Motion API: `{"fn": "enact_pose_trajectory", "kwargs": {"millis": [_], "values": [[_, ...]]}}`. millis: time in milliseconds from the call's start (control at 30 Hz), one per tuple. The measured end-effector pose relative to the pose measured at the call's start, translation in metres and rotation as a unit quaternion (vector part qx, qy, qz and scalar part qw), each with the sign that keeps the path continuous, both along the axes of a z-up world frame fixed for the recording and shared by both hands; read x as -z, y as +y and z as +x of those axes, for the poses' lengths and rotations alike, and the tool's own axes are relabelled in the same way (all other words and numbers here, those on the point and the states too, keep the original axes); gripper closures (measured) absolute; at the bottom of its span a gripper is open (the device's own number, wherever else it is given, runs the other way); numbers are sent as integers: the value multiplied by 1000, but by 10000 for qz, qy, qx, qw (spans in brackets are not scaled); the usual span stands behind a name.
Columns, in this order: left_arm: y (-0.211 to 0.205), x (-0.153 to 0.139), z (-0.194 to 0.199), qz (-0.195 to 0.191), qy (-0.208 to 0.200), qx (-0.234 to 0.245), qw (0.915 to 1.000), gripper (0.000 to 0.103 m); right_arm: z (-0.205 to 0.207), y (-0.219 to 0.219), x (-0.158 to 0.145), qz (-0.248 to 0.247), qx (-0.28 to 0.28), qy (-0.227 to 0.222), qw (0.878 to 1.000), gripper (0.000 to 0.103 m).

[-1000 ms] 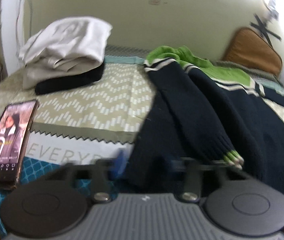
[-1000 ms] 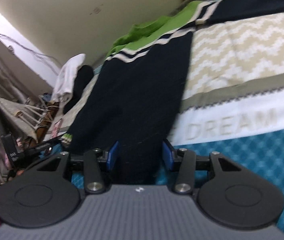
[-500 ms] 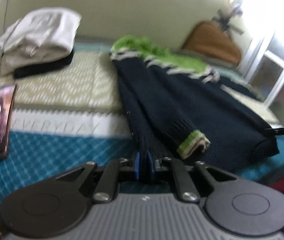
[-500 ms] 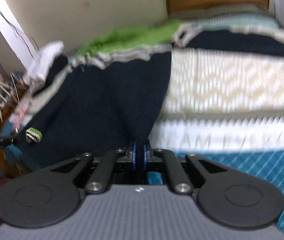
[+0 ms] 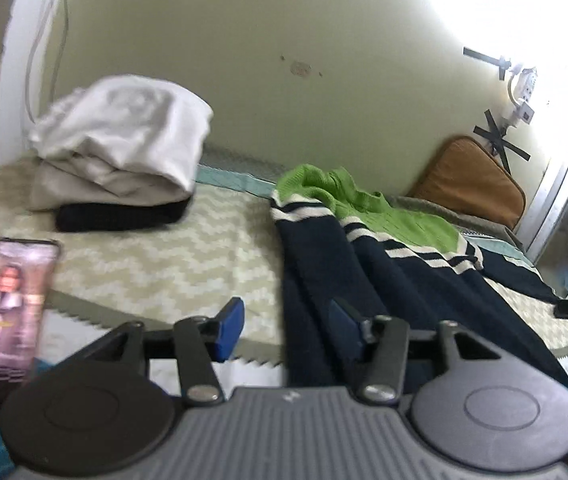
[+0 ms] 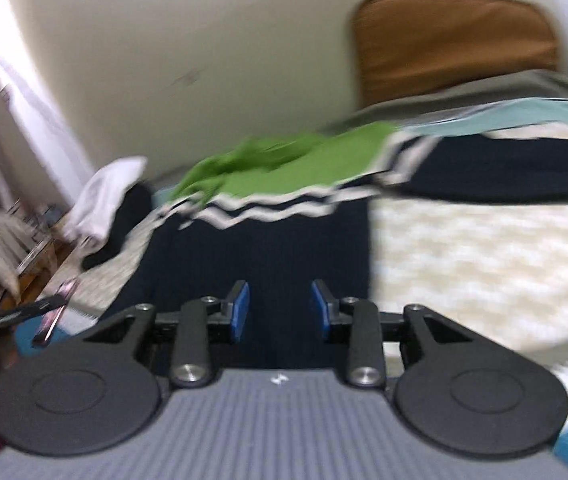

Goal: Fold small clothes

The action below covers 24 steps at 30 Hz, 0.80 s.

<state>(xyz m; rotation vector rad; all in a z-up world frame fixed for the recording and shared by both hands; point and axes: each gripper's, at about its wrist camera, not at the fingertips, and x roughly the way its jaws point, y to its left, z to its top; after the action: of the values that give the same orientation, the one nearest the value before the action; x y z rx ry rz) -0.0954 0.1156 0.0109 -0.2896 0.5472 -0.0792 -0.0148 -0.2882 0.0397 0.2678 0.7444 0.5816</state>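
Note:
A navy knit sweater point(image 5: 396, 280) with white stripes and a green top lies spread on the bed; it also shows in the right wrist view point(image 6: 267, 256). My left gripper point(image 5: 288, 330) is open over the sweater's left edge, its blue pads apart and holding nothing. My right gripper point(image 6: 279, 310) is open above the navy body of the sweater, also empty. One navy sleeve point(image 6: 516, 168) stretches away to the right across the bedspread.
A stack of folded clothes point(image 5: 123, 152), white on top and black below, sits at the bed's back left. A phone point(image 5: 3, 304) with a lit screen lies at the near left. A brown cushion point(image 5: 472, 180) leans on the wall at the back right.
Both grippers were shut on the sweater's lower edge half a second ago; both have opened and let it go. The sweater now lies folded up on the bed.

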Motion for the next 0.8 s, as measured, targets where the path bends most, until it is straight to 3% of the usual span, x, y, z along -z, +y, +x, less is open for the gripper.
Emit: {"fn": "enact_pose_trajectory", "kwargs": {"millis": [167,300,467,500,800], "values": [[-12,20,26,-132,150,143,9997,52,21,77,29,-86,-726,-22,9973,65],[-6,33,37,-254,289,99,9992,51,35,109,44,9,-999,-88,9950,65],[0,40,36,-450,230,72,9987,45,41,116,65,16,-976,-84,9952,64],[1,41,36,-496,255,55,9984,45,39,111,69,223,-902,-142,9956,64],[0,42,38,-519,238,56,9984,43,43,107,71,533,-798,50,9954,63]]}}
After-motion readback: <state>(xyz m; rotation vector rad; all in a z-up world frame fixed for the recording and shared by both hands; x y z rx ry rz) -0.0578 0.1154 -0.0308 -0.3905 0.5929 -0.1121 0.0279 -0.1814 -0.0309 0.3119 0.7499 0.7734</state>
